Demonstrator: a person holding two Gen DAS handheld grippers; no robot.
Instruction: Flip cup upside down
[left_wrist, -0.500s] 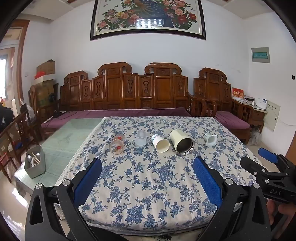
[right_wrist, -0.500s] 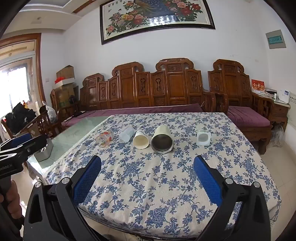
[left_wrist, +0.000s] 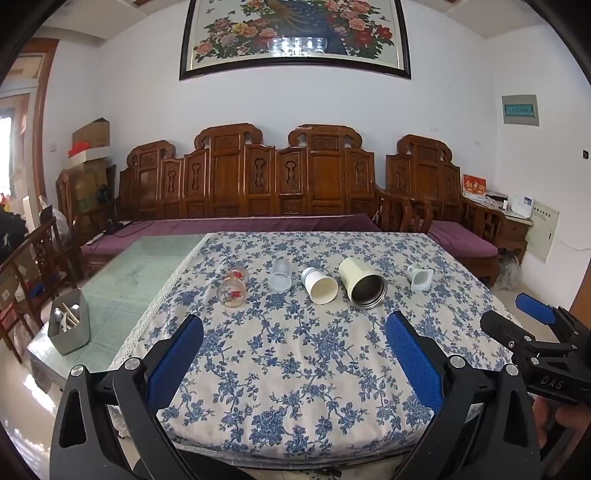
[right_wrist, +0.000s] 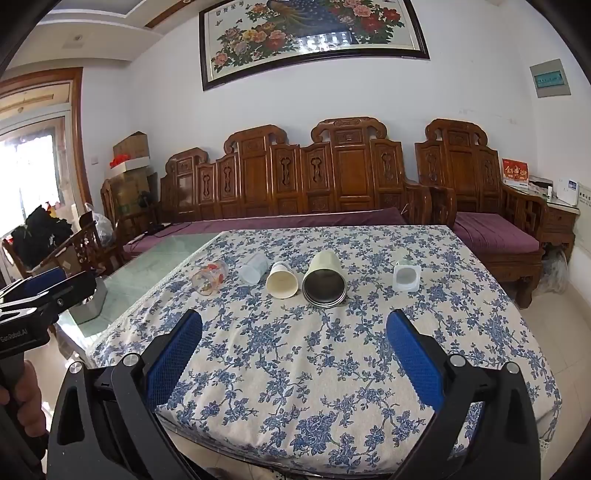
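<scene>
Several cups lie on their sides in a row on the blue-flowered tablecloth: a clear glass with red print, a frosted cup, a white paper cup, a large cream tumbler with a dark inside and a small white square cup. The same row shows in the right wrist view: glass, frosted cup, paper cup, tumbler, square cup. My left gripper is open and empty, short of the row. My right gripper is open and empty too.
The table's left part is bare glass with a grey holder of utensils near its corner. A carved wooden sofa with purple cushions stands behind the table. The right gripper also shows at the right edge of the left wrist view.
Both grippers have edged slightly closer to the table. The cups have not moved.
</scene>
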